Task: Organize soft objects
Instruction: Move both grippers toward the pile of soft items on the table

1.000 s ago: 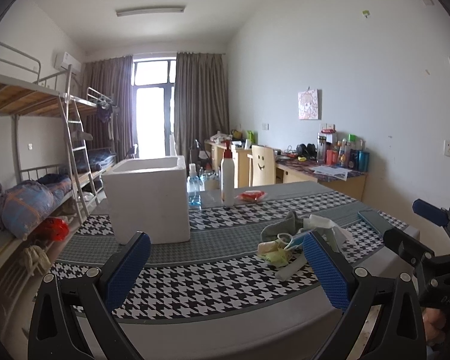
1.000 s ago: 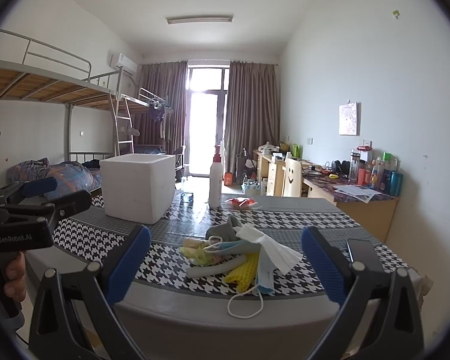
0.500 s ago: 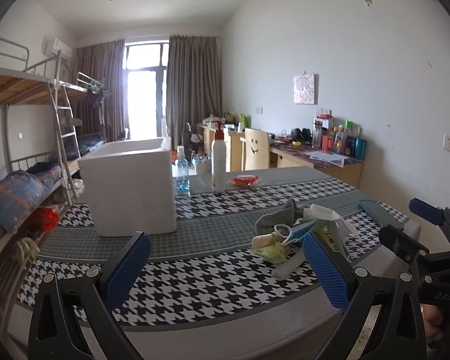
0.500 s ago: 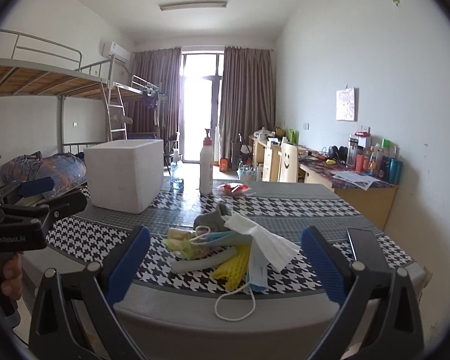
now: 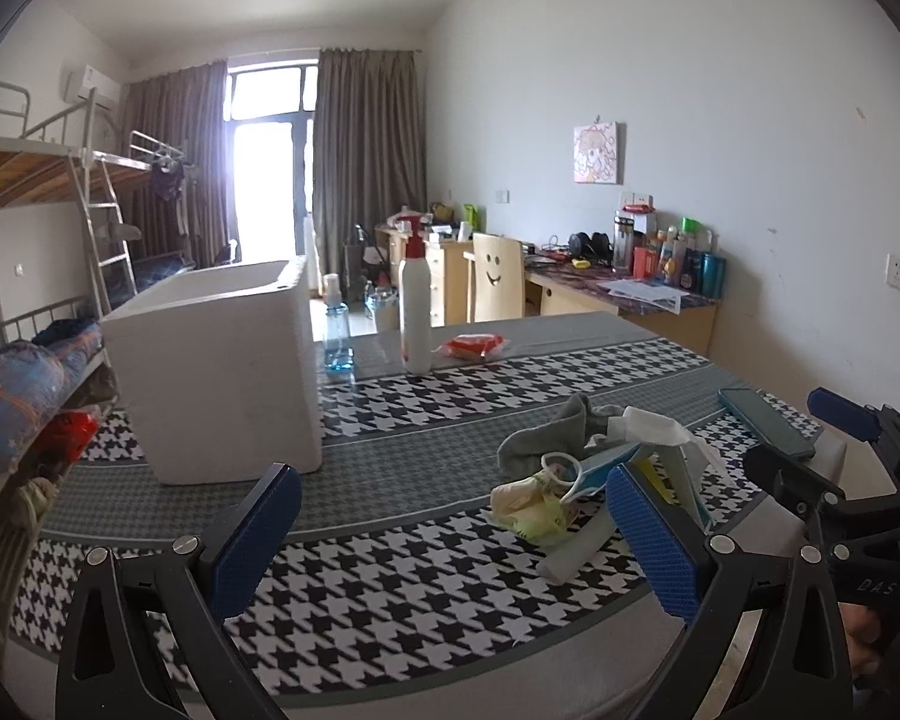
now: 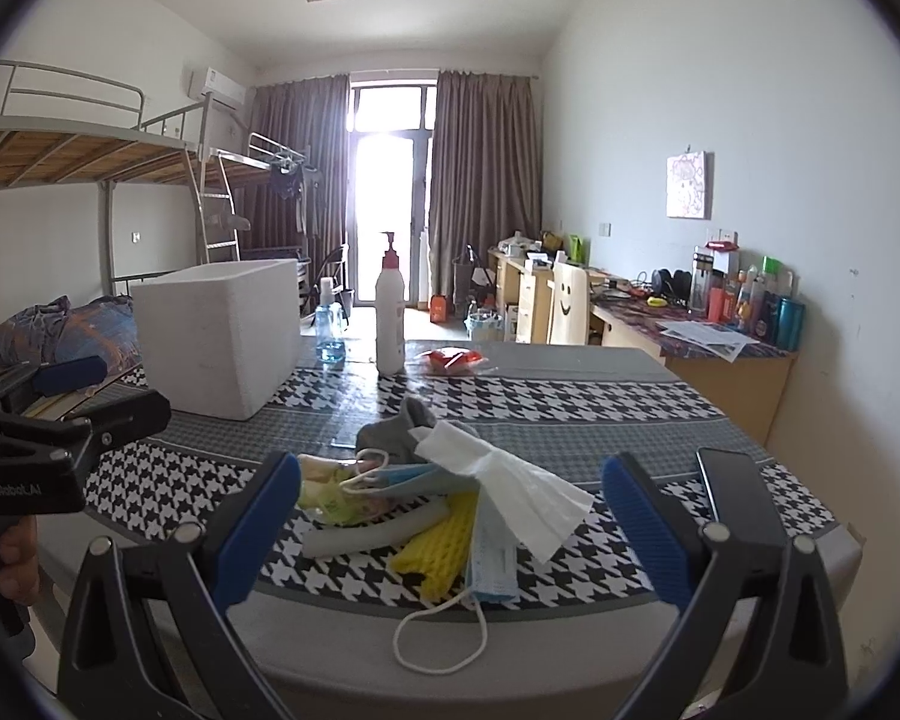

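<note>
1. Left hand-held gripper (image 5: pixel 450 534) spread wide, empty, over the near edge of the table (image 5: pixel 390 618).
2. Right hand-held gripper (image 6: pixel 450 516) also spread wide, empty.
3. Pile of soft objects (image 6: pixel 444 498) lies on the table just ahead of the right hand-held gripper, between its fingers.
4. White foam box (image 5: pixel 222 372) stands ahead-left of the left hand-held gripper, well apart from the pile.

Plenty of bare cloth is left along the near edge of the table (image 5: pixel 390 618) between the foam box (image 5: pixel 222 378) and the pile of soft stuff (image 6: pixel 438 504). The far edge is crowded by a pump bottle (image 6: pixel 390 318), spray bottle (image 5: pixel 337 333) and red packet (image 6: pixel 453 359). The right edge is blocked by a phone (image 6: pixel 735 489).
</note>
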Demonstrator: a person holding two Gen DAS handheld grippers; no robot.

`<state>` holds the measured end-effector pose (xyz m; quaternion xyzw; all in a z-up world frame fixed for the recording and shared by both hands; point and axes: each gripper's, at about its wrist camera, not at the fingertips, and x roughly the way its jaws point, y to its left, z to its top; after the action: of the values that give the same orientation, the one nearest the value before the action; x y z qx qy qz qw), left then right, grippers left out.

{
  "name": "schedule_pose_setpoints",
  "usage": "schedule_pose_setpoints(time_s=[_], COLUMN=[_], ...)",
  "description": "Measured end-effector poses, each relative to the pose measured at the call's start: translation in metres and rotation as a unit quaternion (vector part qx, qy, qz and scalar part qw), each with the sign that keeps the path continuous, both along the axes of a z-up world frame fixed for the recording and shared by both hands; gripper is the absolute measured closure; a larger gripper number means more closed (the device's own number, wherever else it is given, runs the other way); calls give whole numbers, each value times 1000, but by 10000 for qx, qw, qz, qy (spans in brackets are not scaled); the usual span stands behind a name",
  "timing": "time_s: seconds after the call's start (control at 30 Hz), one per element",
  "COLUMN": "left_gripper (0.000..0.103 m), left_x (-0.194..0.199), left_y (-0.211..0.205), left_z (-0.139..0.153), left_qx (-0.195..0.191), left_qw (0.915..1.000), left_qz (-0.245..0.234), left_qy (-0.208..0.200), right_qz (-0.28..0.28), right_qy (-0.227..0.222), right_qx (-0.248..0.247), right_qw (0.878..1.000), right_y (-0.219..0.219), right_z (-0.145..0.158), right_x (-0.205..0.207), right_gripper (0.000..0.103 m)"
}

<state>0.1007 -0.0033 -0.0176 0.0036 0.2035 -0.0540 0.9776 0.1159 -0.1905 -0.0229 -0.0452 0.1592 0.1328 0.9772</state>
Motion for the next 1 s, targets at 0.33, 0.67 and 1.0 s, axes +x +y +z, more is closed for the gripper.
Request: schedule_pose_setpoints(time_s=[0.33, 0.67, 1.0], left_gripper=[1, 1, 1], left_x=[26, 43, 66], left_y=[-5, -13, -25], left_z=[-2, -4, -2], left_qx=[17, 48, 122], left_qw=[9997, 9989, 9966], left_qz=[-147, -309, -600], left_qy=[219, 358, 552], right_qz=[-93, -157, -233], right_qy=[185, 289, 435], right_qx=[-56, -74, -88], right_qw=[9998, 9994, 9987], right_y=[-3, -10, -17], right_z=[-2, -3, -1], right_x=[21, 36, 55], right_gripper=[1, 1, 1])
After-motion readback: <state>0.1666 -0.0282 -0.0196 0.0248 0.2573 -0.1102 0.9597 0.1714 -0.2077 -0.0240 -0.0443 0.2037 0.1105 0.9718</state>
